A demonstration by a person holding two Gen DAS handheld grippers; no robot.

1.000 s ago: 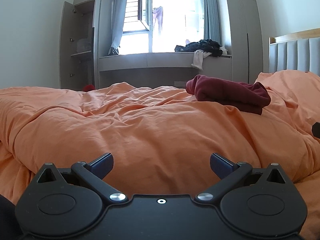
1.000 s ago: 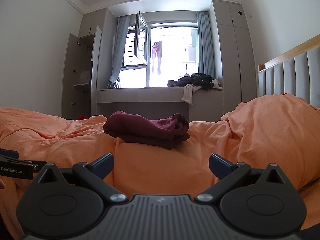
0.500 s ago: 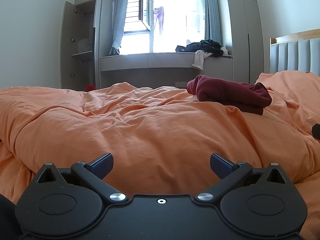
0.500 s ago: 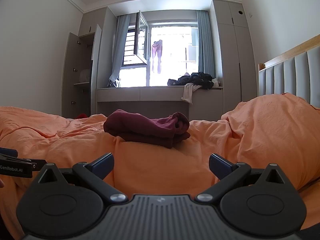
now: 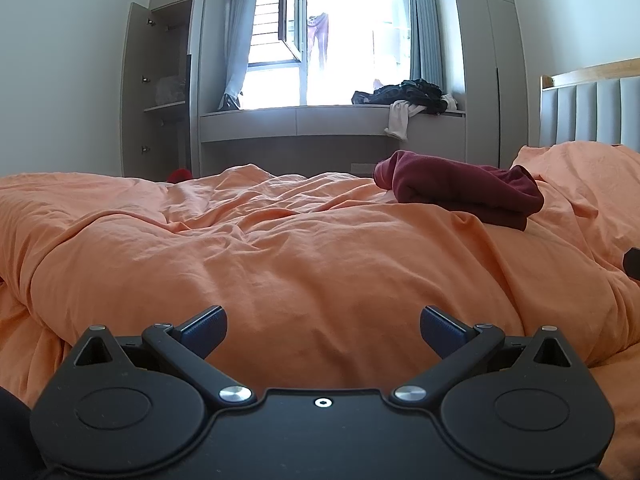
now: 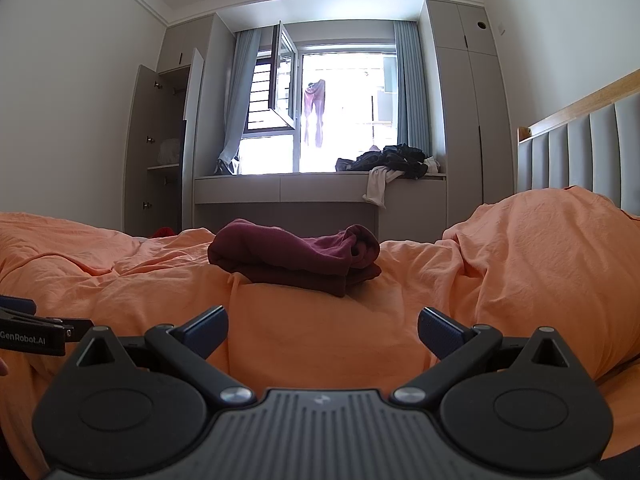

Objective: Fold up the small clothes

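The left tongs hang low over the rumpled orange cotton duvet that covers the bed, their two blue-padded fingers spread wide apart with nothing between them. The right tongs are released in the same way, both blue pads splayed and empty above the orange cloth.

The dark maroon folded garment lies on a raised swell of the duvet, well ahead of the right tongs and nearly centred in that view. It sits as a thick stack of layers with a rolled edge at its right end. In the left wrist view the same garment lies far off toward the upper right, well apart from the left tongs. Neither tool touches it.

At the left edge of the right wrist view, a black tool arm with white lettering reaches in over the duvet; this appears to be the left gripper's body.

Beyond the bed stands a grey window seat carrying a loose pile of dark clothes, and a grey padded headboard rises on the right.
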